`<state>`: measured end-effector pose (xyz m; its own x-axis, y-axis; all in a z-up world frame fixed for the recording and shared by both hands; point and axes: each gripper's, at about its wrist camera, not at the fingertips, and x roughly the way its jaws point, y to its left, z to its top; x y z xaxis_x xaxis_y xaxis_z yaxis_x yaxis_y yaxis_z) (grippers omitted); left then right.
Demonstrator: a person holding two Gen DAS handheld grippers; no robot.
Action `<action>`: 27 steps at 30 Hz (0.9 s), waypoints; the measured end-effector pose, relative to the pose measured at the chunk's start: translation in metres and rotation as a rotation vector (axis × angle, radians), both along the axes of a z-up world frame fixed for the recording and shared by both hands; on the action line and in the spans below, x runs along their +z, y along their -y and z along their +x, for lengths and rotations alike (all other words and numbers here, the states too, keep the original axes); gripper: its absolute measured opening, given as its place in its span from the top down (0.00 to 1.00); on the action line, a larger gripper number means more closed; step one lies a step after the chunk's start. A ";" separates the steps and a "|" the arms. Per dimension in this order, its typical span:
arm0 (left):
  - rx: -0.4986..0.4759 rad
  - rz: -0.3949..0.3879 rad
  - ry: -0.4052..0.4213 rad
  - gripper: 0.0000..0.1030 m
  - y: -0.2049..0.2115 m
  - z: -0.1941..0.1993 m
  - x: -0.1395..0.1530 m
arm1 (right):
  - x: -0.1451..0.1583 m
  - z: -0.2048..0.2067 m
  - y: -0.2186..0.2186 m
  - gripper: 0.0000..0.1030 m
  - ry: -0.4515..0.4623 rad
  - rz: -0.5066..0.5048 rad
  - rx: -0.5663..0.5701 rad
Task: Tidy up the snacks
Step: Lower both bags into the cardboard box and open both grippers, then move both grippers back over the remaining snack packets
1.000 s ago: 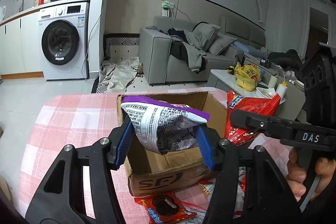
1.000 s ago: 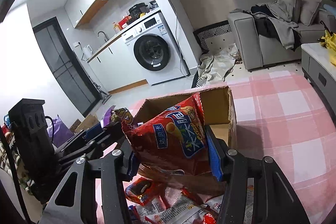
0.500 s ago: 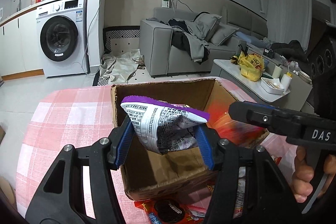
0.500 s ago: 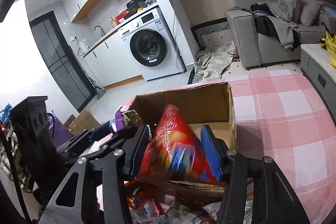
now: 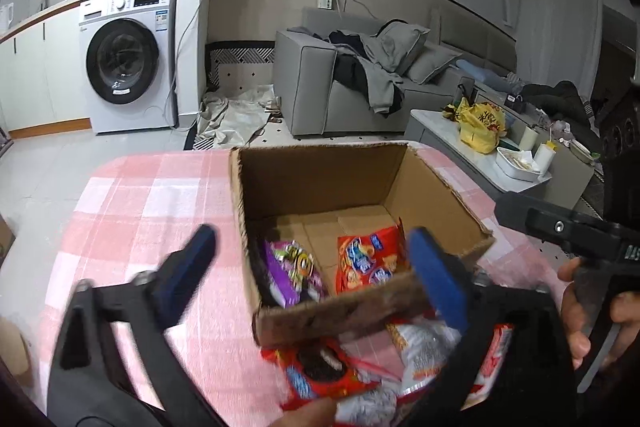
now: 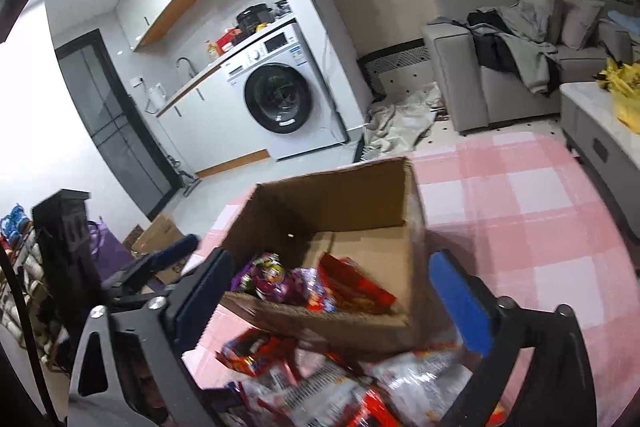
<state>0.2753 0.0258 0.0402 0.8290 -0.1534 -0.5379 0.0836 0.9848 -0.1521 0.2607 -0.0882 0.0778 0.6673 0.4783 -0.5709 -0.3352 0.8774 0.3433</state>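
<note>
Loose snack packs (image 5: 320, 371) lie just in front of the box (image 5: 332, 315) on the pink check cloth (image 5: 160, 187). Left gripper (image 5: 316, 267) and right gripper (image 6: 332, 291) jaws opening, nothing pressed between them. Purple pack (image 5: 294, 275) and red pack (image 5: 368, 259) lie inside the box. Behind it: washer (image 5: 124, 59), grey sofa (image 5: 320, 87).

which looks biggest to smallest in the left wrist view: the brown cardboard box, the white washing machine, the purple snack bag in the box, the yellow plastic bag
1. brown cardboard box, though it is nearest the camera
2. white washing machine
3. purple snack bag and yellow plastic bag: look about alike, and the purple one is partly hidden by the box wall, so unranked
</note>
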 end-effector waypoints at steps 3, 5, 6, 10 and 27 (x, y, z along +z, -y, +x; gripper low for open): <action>-0.001 0.008 0.001 0.01 0.002 -0.023 0.004 | -0.002 -0.011 0.007 0.00 -0.012 -0.024 0.015; 0.002 0.014 -0.003 0.01 0.001 -0.040 0.007 | -0.002 -0.021 0.011 0.00 -0.010 -0.036 0.008; 0.007 0.019 -0.004 0.01 0.001 -0.048 0.008 | -0.002 -0.024 0.012 0.00 -0.011 -0.039 0.009; 0.040 0.024 -0.013 0.01 -0.001 -0.081 0.010 | -0.003 -0.041 0.017 0.00 -0.012 -0.049 0.016; 0.060 0.069 -0.037 0.01 0.003 -0.173 -0.003 | -0.028 -0.104 0.025 0.00 -0.055 -0.110 0.073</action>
